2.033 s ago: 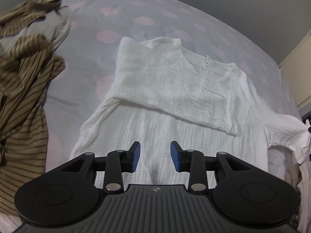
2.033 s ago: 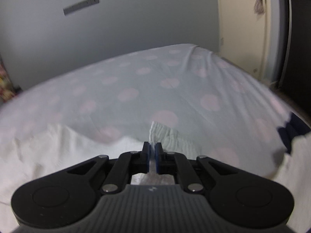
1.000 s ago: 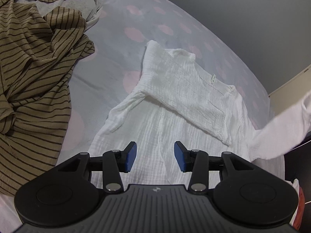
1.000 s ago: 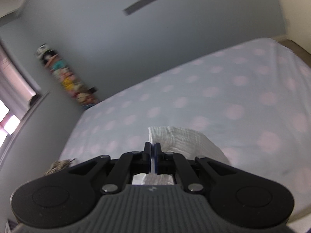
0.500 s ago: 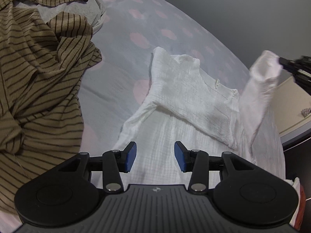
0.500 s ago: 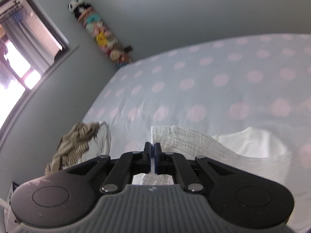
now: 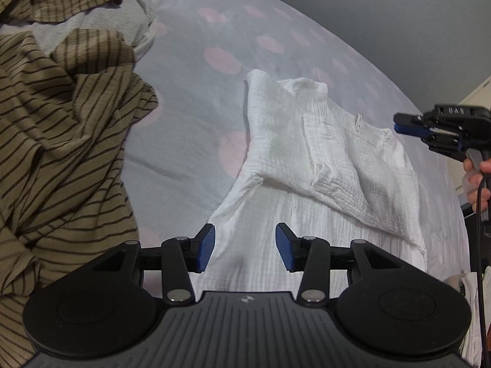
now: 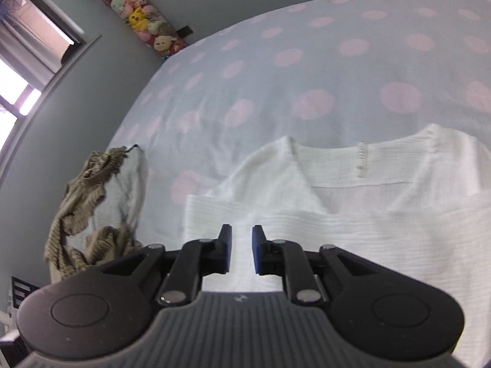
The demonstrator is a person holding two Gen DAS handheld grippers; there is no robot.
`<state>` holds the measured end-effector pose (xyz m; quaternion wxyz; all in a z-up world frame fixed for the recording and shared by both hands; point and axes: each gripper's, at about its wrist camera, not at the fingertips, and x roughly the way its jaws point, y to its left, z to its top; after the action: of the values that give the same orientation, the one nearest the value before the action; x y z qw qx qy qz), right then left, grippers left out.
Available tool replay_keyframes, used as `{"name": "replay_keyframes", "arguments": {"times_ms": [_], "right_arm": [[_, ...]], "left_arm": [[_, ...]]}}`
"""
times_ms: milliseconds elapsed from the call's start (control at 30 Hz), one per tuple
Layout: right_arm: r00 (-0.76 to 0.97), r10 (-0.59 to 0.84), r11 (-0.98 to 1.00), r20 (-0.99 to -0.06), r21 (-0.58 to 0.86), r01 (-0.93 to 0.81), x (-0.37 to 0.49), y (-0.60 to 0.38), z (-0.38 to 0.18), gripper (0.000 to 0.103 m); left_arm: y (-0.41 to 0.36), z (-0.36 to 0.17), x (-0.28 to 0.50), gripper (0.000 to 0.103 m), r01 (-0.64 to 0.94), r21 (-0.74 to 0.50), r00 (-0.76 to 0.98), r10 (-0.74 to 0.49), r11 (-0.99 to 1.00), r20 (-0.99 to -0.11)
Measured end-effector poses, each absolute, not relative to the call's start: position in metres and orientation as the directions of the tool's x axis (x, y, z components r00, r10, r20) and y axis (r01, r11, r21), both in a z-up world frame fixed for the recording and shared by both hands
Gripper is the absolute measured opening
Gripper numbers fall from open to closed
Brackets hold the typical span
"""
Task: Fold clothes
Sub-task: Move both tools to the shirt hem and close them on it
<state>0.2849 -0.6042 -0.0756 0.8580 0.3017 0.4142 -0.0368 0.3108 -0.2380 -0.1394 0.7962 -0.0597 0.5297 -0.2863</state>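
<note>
In the left wrist view the left gripper (image 7: 245, 251) hangs over the lower part of a white top (image 7: 310, 190), its fingers (image 7: 205, 247) standing wide with nothing between them. The top lies spread on the bed (image 7: 196, 122), which has a pale sheet with pink dots, and both sleeves are folded across the chest. At nine o'clock a brown striped garment (image 7: 61, 141) lies crumpled on the bed, beside the top and apart from it. At three o'clock the right gripper (image 7: 399, 124) comes in from the edge, held by a hand (image 7: 477, 181), just above the top's far shoulder.

In the right wrist view the right gripper (image 8: 241, 253) has its jaws opening, the fingers (image 8: 225, 253) a narrow way apart; the folded sleeve (image 8: 276, 217) lies under them, not pinched. Beyond, at twelve o'clock, sits the collar (image 8: 362, 159) with its label. The striped garment (image 8: 83, 208) is at nine o'clock, and a column of soft toys (image 8: 138, 15) hangs on the wall at eleven o'clock
</note>
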Motion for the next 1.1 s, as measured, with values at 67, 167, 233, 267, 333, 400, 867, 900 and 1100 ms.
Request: {"name": "replay_keyframes", "arguments": {"times_ms": [67,167,233,267,333,400,867,900,1100], "right_arm": [[0.646,0.162,0.818,-0.746,0.468,0.335,0.272,-0.616,-0.079,0.017],[0.626,0.111,0.829,-0.772,0.420,0.370,0.247,-0.635,-0.087,0.019],[0.611,0.076,0.833,-0.788,0.387,0.395,0.228,-0.649,-0.093,0.020],[0.603,0.059,0.831,-0.795,0.374,0.411,0.218,-0.656,-0.097,0.022],[0.584,0.016,0.829,-0.812,0.338,0.446,0.197,-0.670,-0.104,0.024],[0.563,-0.029,0.825,-0.826,0.298,0.481,0.175,-0.684,-0.112,0.025],[0.493,-0.099,0.837,-0.864,0.196,0.511,0.087,-0.697,-0.170,0.009],[0.500,-0.101,0.833,-0.860,0.202,0.515,0.086,-0.696,-0.170,0.007],[0.488,-0.174,0.774,-0.855,0.187,0.604,0.066,-0.715,-0.162,0.004]], "left_arm": [[-0.246,-0.141,0.312,0.041,0.406,-0.394,0.268,-0.519,0.825,-0.811],[-0.262,-0.141,0.312,0.041,0.434,-0.386,0.257,-0.523,0.814,-0.813],[-0.275,-0.140,0.313,0.041,0.456,-0.379,0.251,-0.525,0.805,-0.814],[-0.282,-0.139,0.314,0.041,0.467,-0.375,0.247,-0.526,0.801,-0.814],[-0.296,-0.140,0.315,0.041,0.487,-0.371,0.237,-0.529,0.791,-0.815],[-0.309,-0.141,0.317,0.041,0.503,-0.369,0.225,-0.530,0.782,-0.818],[-0.332,-0.169,0.313,0.042,0.508,-0.312,0.179,-0.452,0.803,-0.874],[-0.330,-0.171,0.314,0.041,0.502,-0.305,0.180,-0.443,0.809,-0.878],[-0.318,-0.181,0.318,0.041,0.482,-0.270,0.183,-0.397,0.834,-0.900]]}}
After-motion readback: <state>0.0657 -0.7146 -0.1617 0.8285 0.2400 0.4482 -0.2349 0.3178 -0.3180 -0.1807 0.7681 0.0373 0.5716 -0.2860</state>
